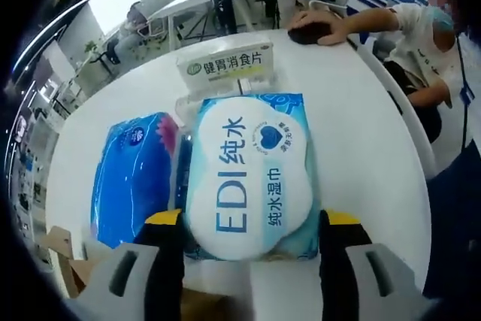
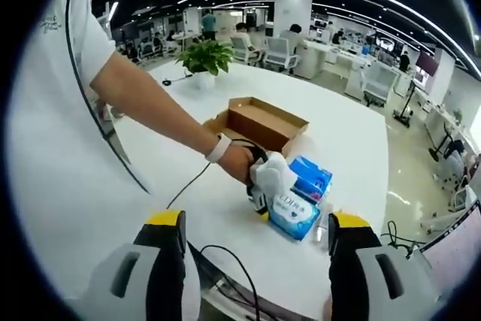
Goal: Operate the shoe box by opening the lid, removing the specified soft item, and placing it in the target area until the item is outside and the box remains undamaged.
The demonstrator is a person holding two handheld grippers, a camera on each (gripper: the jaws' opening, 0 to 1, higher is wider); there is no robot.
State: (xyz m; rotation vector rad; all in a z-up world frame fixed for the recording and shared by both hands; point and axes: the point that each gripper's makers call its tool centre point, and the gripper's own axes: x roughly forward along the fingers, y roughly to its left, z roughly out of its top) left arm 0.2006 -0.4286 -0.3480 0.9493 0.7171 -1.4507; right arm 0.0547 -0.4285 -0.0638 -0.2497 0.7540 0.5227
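A white-and-blue wet wipes pack (image 1: pixel 252 178) printed "EDI" lies on the white table (image 1: pixel 361 133), and my left gripper (image 1: pixel 252 234) is shut on it, with one yellow-tipped jaw against each side. Seen from the right gripper view, a person's hand holds the left gripper (image 2: pixel 263 182) down on the same wipes pack (image 2: pixel 295 214). The brown shoe box (image 2: pixel 259 122) stands open behind it, its inside looking bare. My right gripper (image 2: pixel 255 257) hangs open over the table's near side, holding nothing.
A blue tissue pack (image 1: pixel 135 174) lies beside the wipes, also the blue pack (image 2: pixel 312 178). A white medicine box (image 1: pixel 225 65) stands beyond them. A seated person rests a hand (image 1: pixel 323 24) on the table. A potted plant (image 2: pixel 207 56) sits at the far edge.
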